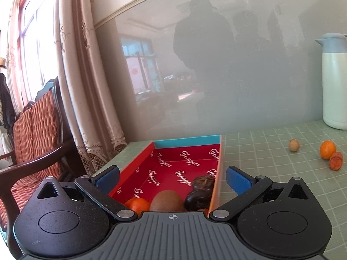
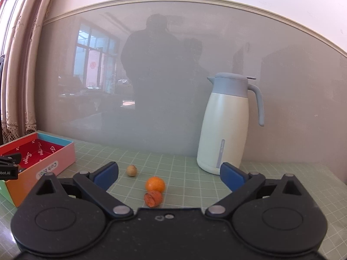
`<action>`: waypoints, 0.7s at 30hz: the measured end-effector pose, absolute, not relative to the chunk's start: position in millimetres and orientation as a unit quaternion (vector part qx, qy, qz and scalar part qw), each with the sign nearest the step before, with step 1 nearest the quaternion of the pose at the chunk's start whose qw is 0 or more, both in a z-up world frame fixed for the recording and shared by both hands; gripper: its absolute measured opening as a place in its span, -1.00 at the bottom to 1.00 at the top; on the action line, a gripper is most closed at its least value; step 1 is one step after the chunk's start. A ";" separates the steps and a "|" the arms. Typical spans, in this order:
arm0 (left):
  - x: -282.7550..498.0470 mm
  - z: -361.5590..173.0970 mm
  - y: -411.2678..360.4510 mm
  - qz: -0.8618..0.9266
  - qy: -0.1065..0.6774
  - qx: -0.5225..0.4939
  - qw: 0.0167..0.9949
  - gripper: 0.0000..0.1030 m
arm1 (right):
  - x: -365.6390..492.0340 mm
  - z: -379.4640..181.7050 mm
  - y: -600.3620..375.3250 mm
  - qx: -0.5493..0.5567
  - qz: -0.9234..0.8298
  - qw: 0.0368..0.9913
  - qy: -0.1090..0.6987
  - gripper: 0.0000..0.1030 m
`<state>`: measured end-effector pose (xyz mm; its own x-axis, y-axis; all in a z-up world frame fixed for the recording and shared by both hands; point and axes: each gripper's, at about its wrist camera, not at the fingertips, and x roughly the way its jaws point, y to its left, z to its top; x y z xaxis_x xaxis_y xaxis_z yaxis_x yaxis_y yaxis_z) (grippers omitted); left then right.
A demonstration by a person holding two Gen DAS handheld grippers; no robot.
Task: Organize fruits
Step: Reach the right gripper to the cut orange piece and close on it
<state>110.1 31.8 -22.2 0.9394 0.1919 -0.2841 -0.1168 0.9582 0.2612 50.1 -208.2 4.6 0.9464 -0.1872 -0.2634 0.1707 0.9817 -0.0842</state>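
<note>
My left gripper (image 1: 172, 178) hangs over the near end of the red-lined box (image 1: 186, 145), its blue-padded jaws spread wide with nothing between them; one pad sits outside the box's left wall, the other just outside its right wall. In the near end of the box I see a small orange (image 1: 138, 204), a brown kiwi (image 1: 167, 201) touching it on the right, and two dark wrinkled fruits (image 1: 198, 199) packed against the right wall, one behind the other. The far half of the box shows only its printed lining.

My right gripper (image 2: 169, 175) is also wide open and holds nothing. It hovers above the green checked surface (image 2: 282, 173), and the loose fruit lies between its pads in this view. A whole orange (image 2: 155, 184) sits at centre; touching it at 6 o'clock is an orange-red fruit with a rough cut face (image 2: 153, 199). A small tan round fruit (image 2: 131, 170) lies apart from them at 10 o'clock of the orange. The box (image 2: 54, 158) stands well off at 9 o'clock, with part of the left gripper showing over its near corner.

A cream jug with a grey-blue lid and handle (image 2: 225, 127) stands upright at 1 o'clock of the orange, close to the glossy grey wall panel (image 2: 292, 86). Curtains (image 1: 82, 75) and a cushioned wooden chair (image 1: 36, 134) are at the surface's left end.
</note>
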 end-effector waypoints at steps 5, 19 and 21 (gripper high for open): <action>107.0 -21.5 19.3 0.075 0.156 0.119 0.978 1.00 | 53.0 1.4 -218.4 -0.030 -0.121 0.981 0.150 0.92; 108.6 -17.3 18.3 0.073 0.165 0.118 0.976 1.00 | 92.1 -16.8 -229.3 -0.010 -0.109 0.969 0.223 0.46; 110.2 -15.1 25.3 0.087 0.165 0.113 0.976 1.00 | 101.9 -21.3 -229.1 -0.002 -0.097 0.966 0.239 0.46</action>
<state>110.2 25.3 -15.1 0.9303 0.2069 -0.3030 -0.1323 0.9594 0.2489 101.9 -229.1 -21.3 0.8672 -0.1878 -0.4612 0.1864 0.9812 -0.0492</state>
